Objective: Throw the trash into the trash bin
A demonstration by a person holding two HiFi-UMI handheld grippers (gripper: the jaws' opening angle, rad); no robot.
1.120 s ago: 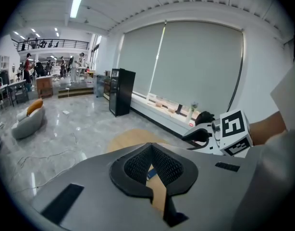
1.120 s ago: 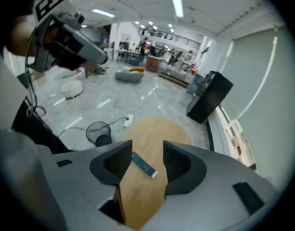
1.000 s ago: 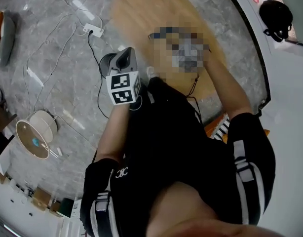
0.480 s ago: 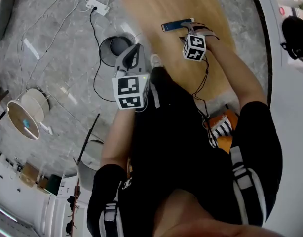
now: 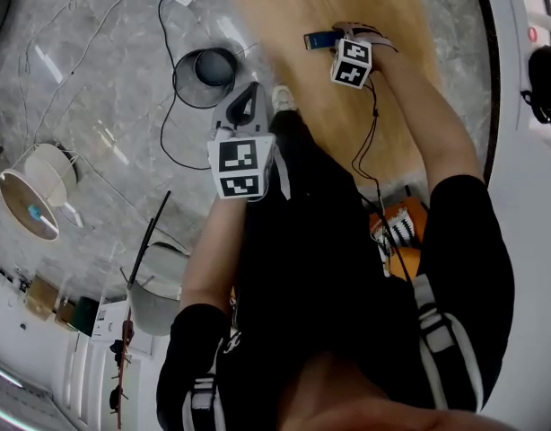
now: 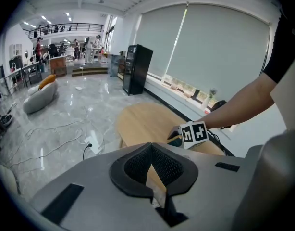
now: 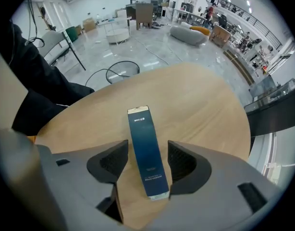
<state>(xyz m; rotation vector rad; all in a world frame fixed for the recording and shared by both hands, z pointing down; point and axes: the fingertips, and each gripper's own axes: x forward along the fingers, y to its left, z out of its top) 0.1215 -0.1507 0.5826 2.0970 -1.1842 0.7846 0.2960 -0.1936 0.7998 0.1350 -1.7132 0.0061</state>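
One round wooden worktop [image 7: 200,105] carries a slim blue box [image 7: 141,129]. Nearby on the floor stands a black bin [image 5: 190,83]. Right tongs [image 7: 147,144] are opening with the box between them. Left tongs [image 6: 150,148] are closed and empty.

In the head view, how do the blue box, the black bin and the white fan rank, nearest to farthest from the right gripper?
1. Blue box: on the wooden table, between the right gripper's opening jaws.
2. Black bin: on the floor, left of the table.
3. White fan: on the floor, far left.
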